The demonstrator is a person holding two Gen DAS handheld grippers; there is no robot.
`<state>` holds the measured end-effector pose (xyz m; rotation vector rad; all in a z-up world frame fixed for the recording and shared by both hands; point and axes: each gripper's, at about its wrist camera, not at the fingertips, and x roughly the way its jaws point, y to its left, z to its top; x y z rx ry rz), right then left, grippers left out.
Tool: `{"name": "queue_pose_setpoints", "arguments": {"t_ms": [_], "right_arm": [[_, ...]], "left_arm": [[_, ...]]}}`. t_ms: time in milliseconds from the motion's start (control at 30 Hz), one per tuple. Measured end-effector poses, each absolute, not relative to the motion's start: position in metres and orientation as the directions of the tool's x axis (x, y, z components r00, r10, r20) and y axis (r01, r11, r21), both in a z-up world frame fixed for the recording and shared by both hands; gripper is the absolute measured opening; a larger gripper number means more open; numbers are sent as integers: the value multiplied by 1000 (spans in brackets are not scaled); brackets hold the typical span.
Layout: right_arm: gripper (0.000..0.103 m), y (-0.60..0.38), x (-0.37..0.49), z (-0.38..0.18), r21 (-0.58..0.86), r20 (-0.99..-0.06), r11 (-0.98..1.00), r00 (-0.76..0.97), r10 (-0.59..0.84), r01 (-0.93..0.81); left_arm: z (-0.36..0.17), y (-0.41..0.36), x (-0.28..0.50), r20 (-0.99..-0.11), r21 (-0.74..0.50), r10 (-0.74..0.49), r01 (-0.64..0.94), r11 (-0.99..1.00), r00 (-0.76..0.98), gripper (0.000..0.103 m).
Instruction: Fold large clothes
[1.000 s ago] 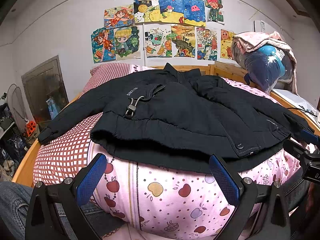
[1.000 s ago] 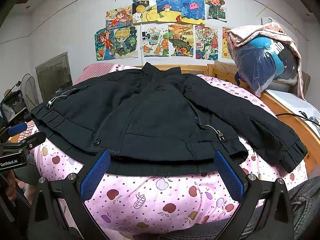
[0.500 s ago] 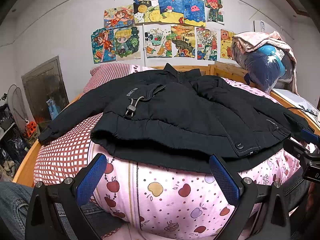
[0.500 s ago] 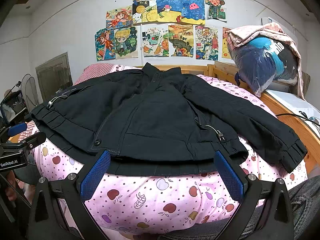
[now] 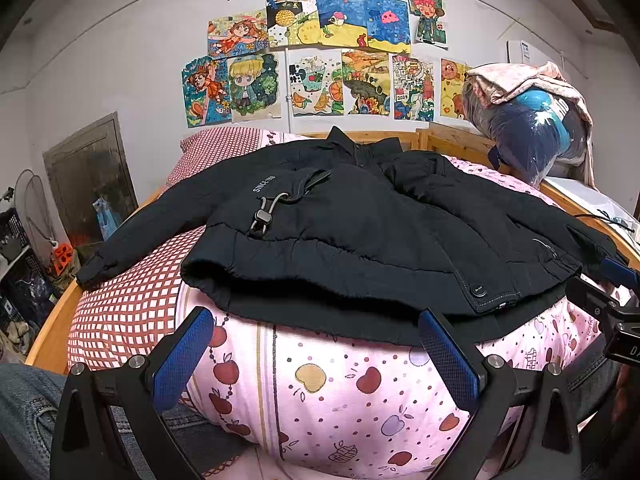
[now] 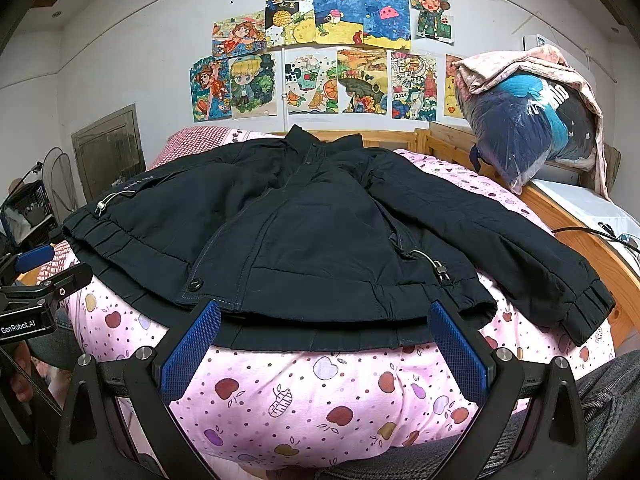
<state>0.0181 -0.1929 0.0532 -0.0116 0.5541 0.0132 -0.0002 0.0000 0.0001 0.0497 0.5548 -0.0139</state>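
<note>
Nothing shifts since a second ago: black padded jacket (image 5: 360, 232) spread flat mid-frame on pink apple-print bed (image 5: 340, 392). Left gripper (image 5: 316, 364), right gripper (image 6: 324, 348) hover at hem, jaws released, empty. Fold not begun.

Both wrist views face the headboard from the bed's foot, sharing the jacket (image 5: 360, 232) (image 6: 320, 232), seemingly close.

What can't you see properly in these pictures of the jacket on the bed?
- Jacket back: both views, it lies face up on the quilt.
- Left sleeve cuff: hidden in the right view behind the jacket's body.
- Chest lettering: left view, too small to read fully.
- Bag contents: both views, blurred by plastic and a cloth on top.
</note>
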Motion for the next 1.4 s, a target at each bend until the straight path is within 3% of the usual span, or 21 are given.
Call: {"name": "queue_pose_setpoints", "arguments": {"t_ms": [833, 1000, 1200, 1400], "right_arm": [[102, -198, 21, 57, 18, -534, 1000, 845, 2, 9], [102, -224, 44, 60, 116, -564, 992, 825, 32, 40], [102, -282, 71, 56, 331, -582, 919, 813, 21, 213], [102, -328, 100, 22, 433, -633, 813, 774, -32, 388]], "left_arm": [[4, 0, 4, -538, 50, 0, 33, 998, 843, 103], [36, -4, 29, -510, 109, -18, 86, 990, 860, 103], [70, -12, 77, -534, 64, -114, 174, 983, 838, 103], [89, -39, 144, -566, 36, -207, 274, 961, 798, 103]]}}
